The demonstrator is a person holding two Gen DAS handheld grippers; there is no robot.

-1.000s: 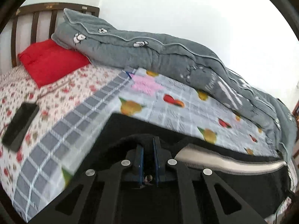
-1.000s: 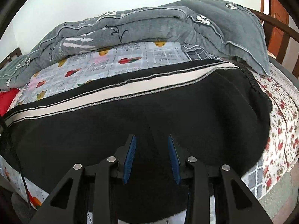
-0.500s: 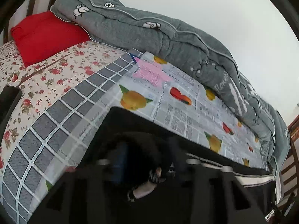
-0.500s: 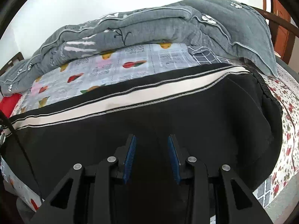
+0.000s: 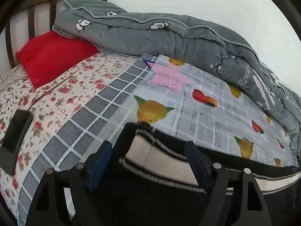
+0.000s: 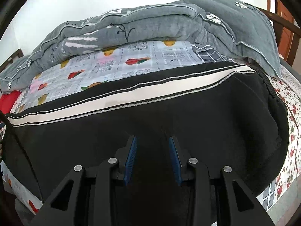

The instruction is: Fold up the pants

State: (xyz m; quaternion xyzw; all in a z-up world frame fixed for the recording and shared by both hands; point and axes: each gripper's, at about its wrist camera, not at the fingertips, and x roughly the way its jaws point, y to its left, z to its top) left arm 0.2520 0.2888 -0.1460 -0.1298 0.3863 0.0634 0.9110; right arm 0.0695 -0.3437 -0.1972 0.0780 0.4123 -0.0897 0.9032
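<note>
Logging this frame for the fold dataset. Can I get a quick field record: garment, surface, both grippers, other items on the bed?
garment: black pants with a white side stripe, laid flat across the bed
surface: fruit-print sheet over a floral bedspread
left gripper: jaws opening, pant-leg end between them, pads not pressing on it
right gripper: jaws partly apart over the black fabric; grip cannot be told
other items: grey quilt, red pillow, dark phone-like slab

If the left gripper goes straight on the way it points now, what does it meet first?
Most likely the black pants, at the white side stripe near the leg end, which lies between the opening jaws of the left gripper. Depth is unclear, so how near it is cannot be told.
</note>
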